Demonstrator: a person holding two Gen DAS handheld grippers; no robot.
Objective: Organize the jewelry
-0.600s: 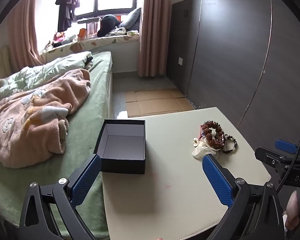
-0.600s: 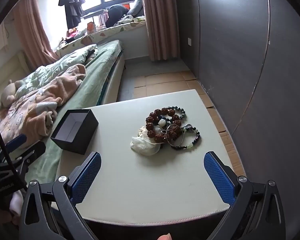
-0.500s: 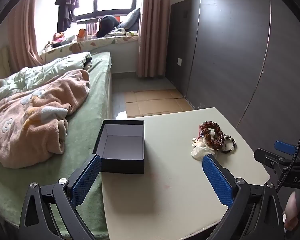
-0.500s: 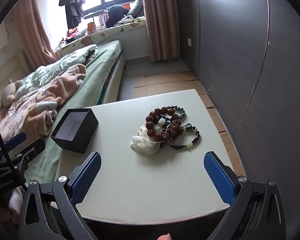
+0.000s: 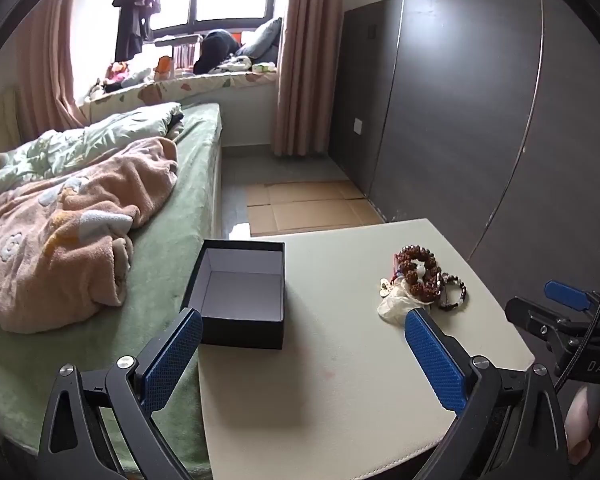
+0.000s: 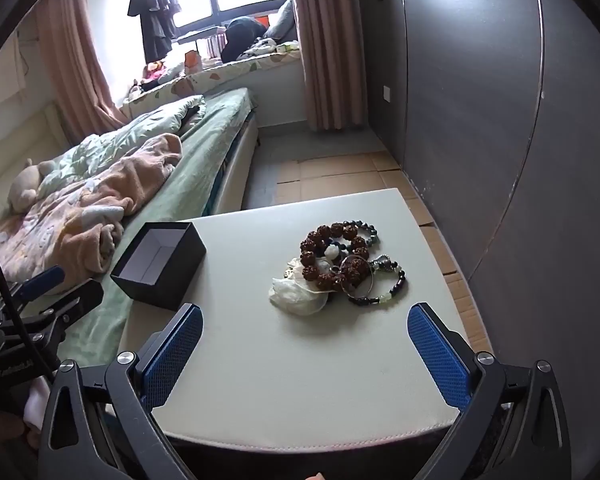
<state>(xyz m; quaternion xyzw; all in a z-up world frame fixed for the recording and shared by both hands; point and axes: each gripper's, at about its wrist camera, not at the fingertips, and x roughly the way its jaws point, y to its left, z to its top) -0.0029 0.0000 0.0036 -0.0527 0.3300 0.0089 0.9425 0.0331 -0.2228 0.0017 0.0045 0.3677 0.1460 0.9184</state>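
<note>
A: What sat on the pale cream table with the stitched, leather-like top [image 6: 260, 380]?

B: Two things. A square black cardboard box with a smooth white lining [image 6: 158, 266] stood open at about ten o'clock from the right gripper [image 6: 302, 344], right at the table's edge beside the bed. A heap of jewelry lay at about twelve o'clock, well apart from the box.

A: What was in the heap?

B: A bracelet of knobbly, reddish-brown seed beads [image 6: 332, 256] on top, with one smooth white bead in its ring. Under and beside it lay a strand of small glossy dark beads with a few pale green ones [image 6: 384, 292], a thin metal ring, and a crumpled whitish pouch of soft cloth [image 6: 298, 298] toward the near side. All of it touched and overlapped.

A: And the tongs?

B: Both stood spread wide with nothing between them. The right gripper's blue, cross-hatched rubbery pads on black angular arms hung over the near table edge, clear of the heap. The left gripper [image 5: 304, 348] showed the same textured blue pads; in its view the box [image 5: 240, 292] lay at about eleven o'clock, and the heap [image 5: 418, 280] at one o'clock, just beyond its right pad.

A: Anything around the table?

B: A bed with a green fleecy cover [image 5: 168, 248] and a rumpled, fluffy peach blanket [image 5: 60, 240] at nine o'clock, flattened brown cardboard sheets on the floor [image 5: 304, 208] beyond, and a matte dark grey wardrobe wall [image 6: 500, 120] at two o'clock.
</note>
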